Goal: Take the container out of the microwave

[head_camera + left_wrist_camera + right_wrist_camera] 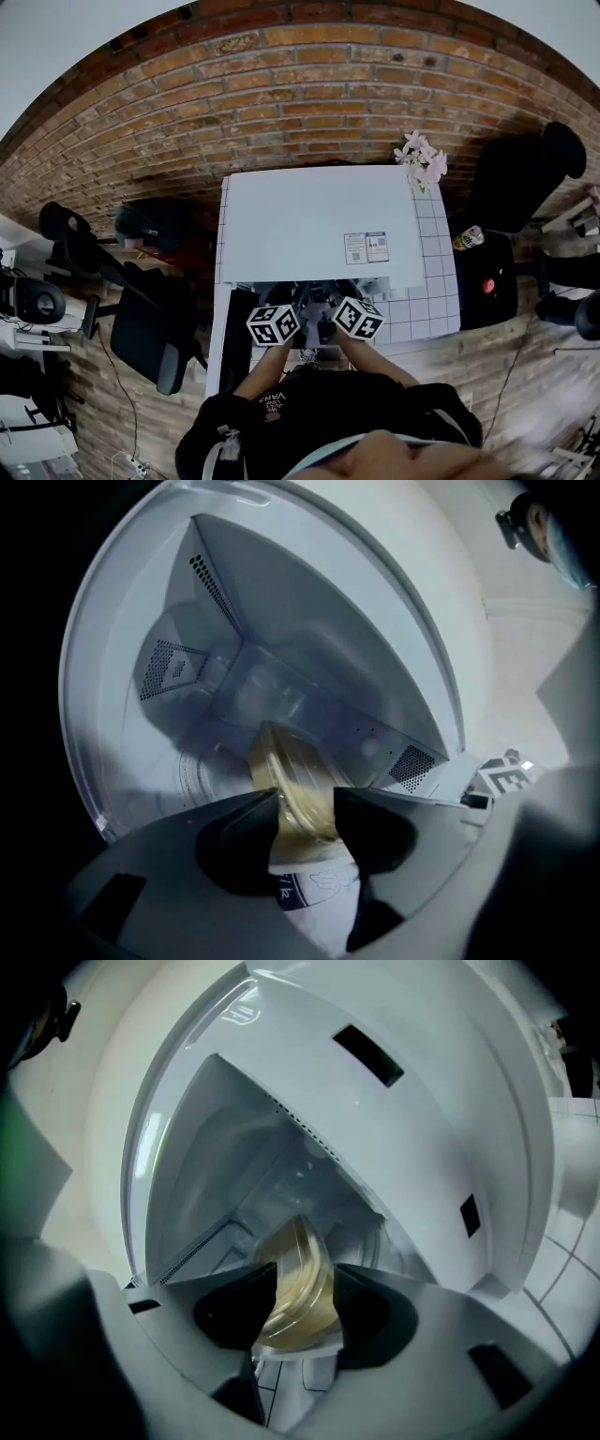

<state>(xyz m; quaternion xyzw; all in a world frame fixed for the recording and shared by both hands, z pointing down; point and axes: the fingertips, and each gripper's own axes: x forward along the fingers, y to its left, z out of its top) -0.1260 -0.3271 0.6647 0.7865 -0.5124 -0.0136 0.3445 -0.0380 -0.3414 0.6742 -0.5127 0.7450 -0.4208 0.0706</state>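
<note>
both grippers on the container. left gripper point(307, 796): jaws clamped on one side of the clear plastic container point(281, 761), yellowish contents, lower centre of frame. right gripper point(306, 1271): same, pads pressed on the container's other side. container sits tilted in both gripper views, at the open mouth of the white microwave point(319, 225), cavity walls behind it. can't tell if it's touching the cavity floor. microwave sits on a white tiled table point(431, 281), centre of the head view, brick wall point(281, 94) above.
</note>
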